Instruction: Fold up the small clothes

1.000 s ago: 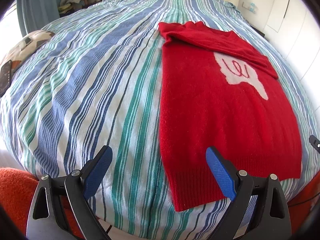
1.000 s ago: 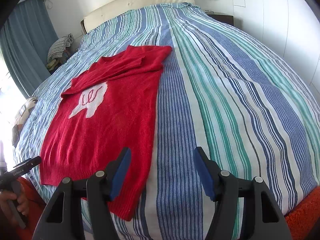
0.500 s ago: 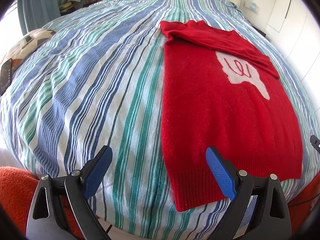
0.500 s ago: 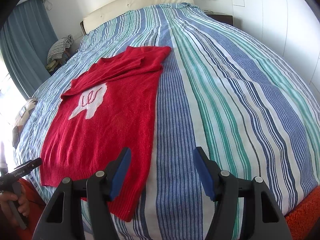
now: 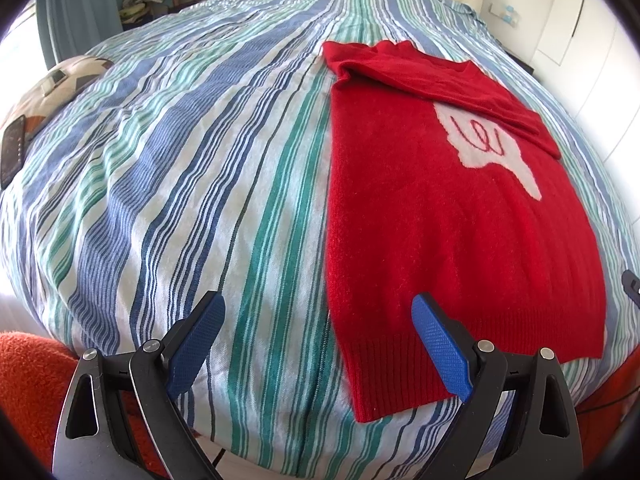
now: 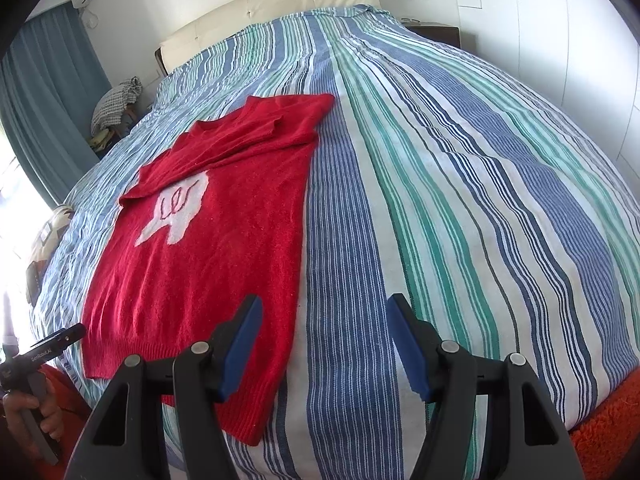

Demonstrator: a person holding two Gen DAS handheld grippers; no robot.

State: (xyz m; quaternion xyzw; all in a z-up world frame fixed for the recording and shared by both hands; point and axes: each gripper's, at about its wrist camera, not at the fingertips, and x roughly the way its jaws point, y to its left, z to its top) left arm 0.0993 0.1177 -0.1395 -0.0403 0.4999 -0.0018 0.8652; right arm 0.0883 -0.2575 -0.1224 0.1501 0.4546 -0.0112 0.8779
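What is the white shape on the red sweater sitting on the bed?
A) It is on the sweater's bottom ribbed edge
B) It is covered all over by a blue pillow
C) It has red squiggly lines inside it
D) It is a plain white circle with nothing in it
C: the white patch on the red sweater carries red looping lines, and it sits high on the front, well away from the ribbed hem.

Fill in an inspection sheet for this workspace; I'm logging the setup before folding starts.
Surface: striped bedspread, lightly wrinkled.
Job's things: red sweater lying flat, sleeves folded across the top.
Clutter: patterned pillow and dark phone-like device at the bed's edge.
Grippers: left gripper and right gripper open, empty.
Cables: nothing seen.
Surroundings: cream headboard, blue curtain, clothes pile.
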